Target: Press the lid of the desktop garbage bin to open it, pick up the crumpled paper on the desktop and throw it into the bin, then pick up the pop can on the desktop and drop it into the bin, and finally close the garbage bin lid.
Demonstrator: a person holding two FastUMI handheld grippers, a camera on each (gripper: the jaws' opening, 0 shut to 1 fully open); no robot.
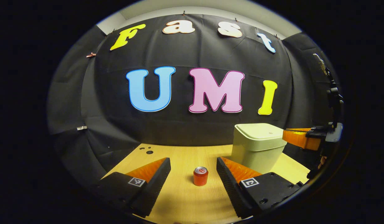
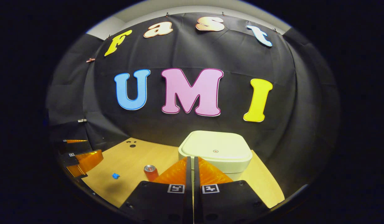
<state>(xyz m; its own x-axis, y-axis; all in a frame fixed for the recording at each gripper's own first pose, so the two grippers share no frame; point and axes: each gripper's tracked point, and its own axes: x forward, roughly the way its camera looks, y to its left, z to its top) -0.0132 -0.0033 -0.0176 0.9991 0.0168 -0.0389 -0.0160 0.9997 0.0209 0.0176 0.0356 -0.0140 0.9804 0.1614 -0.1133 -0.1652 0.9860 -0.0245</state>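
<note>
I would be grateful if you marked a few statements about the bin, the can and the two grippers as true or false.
1. The bin has its lid shut. True.
2. The pop can lies on its side. False: it stands upright on the table.
3. The left gripper is open. True.
4. The right gripper is clamped on the can. False: its fingers are together, holding nothing, in front of the bin.
5. A small blue item lies on the table. True.

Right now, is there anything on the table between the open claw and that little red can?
No. In the left gripper view the pop can stands upright ahead of the open left claw, with bare wooden table in between.
</note>
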